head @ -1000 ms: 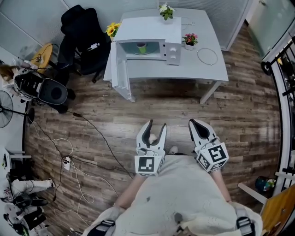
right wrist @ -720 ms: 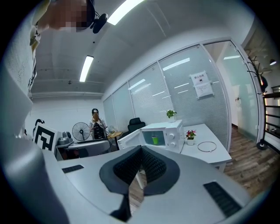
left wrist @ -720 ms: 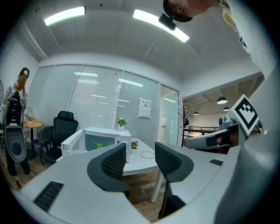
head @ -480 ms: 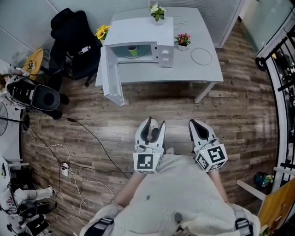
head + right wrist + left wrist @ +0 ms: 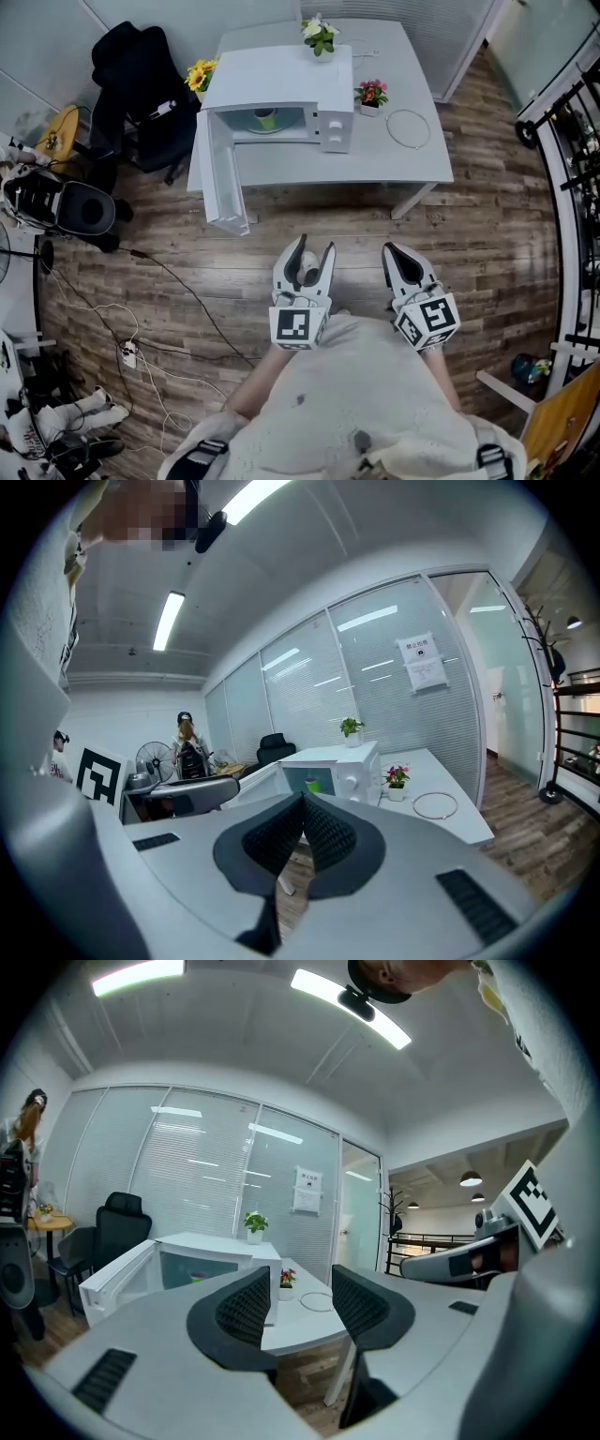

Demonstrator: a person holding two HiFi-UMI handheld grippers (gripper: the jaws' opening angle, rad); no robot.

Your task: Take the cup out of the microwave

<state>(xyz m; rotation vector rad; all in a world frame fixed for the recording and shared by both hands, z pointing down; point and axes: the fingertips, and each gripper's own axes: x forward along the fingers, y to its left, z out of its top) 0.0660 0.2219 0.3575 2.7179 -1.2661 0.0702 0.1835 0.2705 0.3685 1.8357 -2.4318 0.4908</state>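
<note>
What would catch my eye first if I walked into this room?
A white microwave stands on the grey table, its door swung open and a green cup inside. Nearer, the person holds two grippers above the wood floor: the left gripper open, the right gripper shut.

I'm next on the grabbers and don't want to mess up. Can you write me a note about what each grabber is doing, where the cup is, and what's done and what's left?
Left gripper: jaws apart, nothing between them, held low in front of the person, over the floor.
Right gripper: jaws together, empty, beside the left one.
The microwave sits on the white table with its door swung open. The green cup stands inside.
Done: the door is open.
Left: step up to the table, reach in, grip the cup and bring it out.
</note>
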